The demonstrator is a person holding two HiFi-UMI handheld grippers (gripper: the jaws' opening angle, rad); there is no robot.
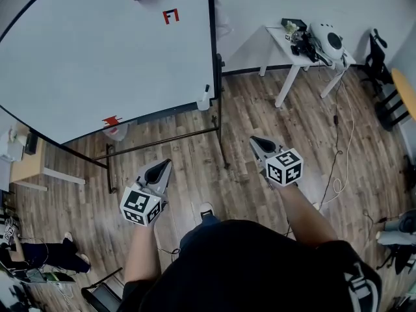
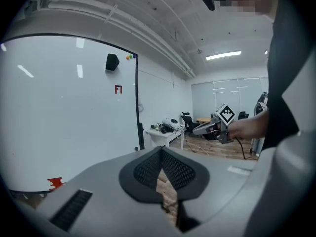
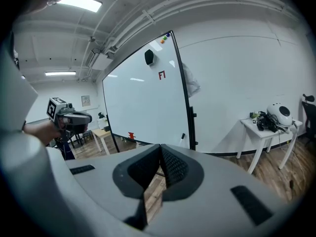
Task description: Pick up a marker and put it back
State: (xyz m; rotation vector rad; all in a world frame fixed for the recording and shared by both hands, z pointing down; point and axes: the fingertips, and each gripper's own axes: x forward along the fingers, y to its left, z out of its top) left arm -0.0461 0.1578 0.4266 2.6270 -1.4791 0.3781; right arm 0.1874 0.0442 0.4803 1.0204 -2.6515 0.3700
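White plastic barrel with a dark cap, likely the marker [image 1: 205,97], at the lower right corner of the whiteboard [image 1: 97,57]. Looks light, stiff and slick, so best pinched across mid-barrel. Well apart from it, left claw [image 1: 162,166] and right claw [image 1: 259,140] both closed and empty.

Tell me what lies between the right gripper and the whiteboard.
Only bare wood floor and the whiteboard's black stand leg, shown in the head view.

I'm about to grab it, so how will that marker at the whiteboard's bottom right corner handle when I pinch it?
The marker looks slim, stiff and light, so a gentle pinch should probably hold it. Its rounded body seems smooth, so it may slip or roll if nudged off the whiteboard's lower edge.
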